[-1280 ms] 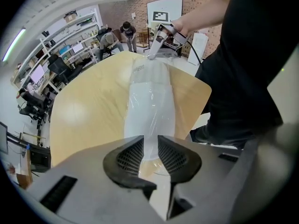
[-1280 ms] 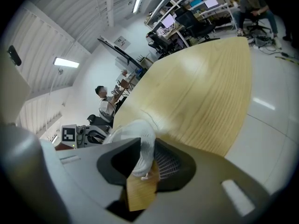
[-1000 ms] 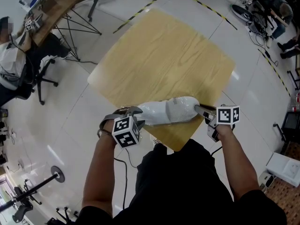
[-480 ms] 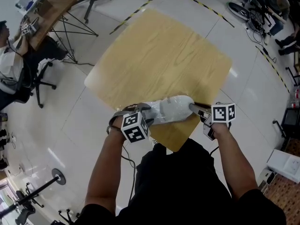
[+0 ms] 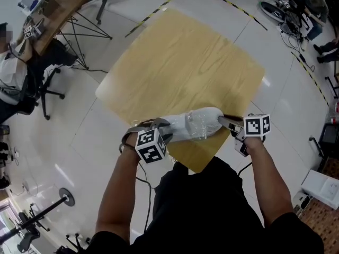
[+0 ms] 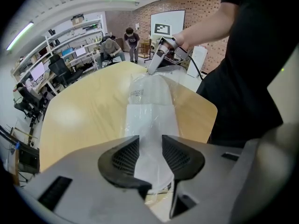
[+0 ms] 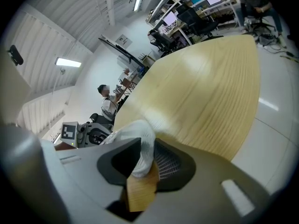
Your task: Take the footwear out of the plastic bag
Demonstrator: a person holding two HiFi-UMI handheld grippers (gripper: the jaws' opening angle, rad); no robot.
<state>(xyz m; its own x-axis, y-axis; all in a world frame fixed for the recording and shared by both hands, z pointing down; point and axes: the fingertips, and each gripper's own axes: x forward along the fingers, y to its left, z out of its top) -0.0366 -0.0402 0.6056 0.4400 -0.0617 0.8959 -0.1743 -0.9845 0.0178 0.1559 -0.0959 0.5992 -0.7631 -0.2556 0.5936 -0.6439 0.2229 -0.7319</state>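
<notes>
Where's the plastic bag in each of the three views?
Head view: bag mid-frame, on the near corner of the table.
Left gripper view: bag runs up the middle from the bottom.
Right gripper view: bag low, left of centre.
Shared landmark: the table.

On table corner: plastic bag

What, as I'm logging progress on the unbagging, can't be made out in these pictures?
- Type of the footwear: head view, it is small and wrapped in the shiny plastic bag.
- Bag's opening: left gripper view, its near end sits behind the tongs of the left gripper, which have just been closing with the bag between them.
- Bag's far end: right gripper view, the tongs of the right gripper, clamped on it, hide all but a white bulge.
</notes>
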